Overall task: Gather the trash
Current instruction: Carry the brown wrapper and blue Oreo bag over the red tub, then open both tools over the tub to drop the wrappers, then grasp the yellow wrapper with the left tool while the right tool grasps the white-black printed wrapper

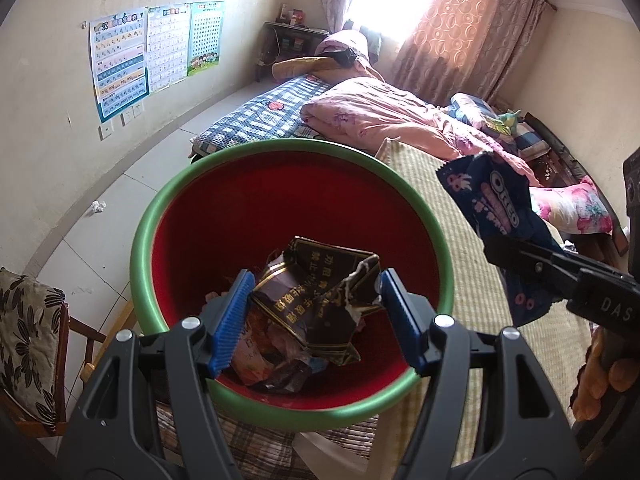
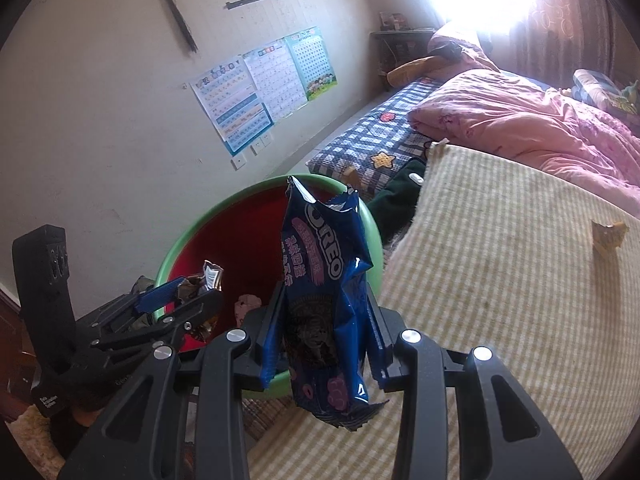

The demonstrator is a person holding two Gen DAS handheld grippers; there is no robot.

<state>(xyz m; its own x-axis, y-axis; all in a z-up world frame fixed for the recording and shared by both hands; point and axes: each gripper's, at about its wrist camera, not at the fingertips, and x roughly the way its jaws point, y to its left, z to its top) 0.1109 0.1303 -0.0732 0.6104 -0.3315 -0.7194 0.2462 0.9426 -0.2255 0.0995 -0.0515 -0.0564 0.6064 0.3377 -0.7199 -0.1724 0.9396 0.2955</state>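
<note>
The right gripper [image 2: 326, 344] pinches the light, crinkly Oreo wrapper [image 2: 324, 280] at its middle, while the left gripper [image 1: 316, 320] holds a stiffer crushed carton [image 1: 320, 300] over the bin [image 1: 152, 224].

Both views close, angled down, sharing bin [image 1: 148, 240]

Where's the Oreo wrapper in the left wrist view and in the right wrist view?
Left wrist view: Oreo wrapper at the right edge, clamped in the right gripper, beside the bin.
Right wrist view: Oreo wrapper at centre, upright between that gripper's pads, in front of the bin.
Shared landmark: the green-rimmed red bin.
</note>
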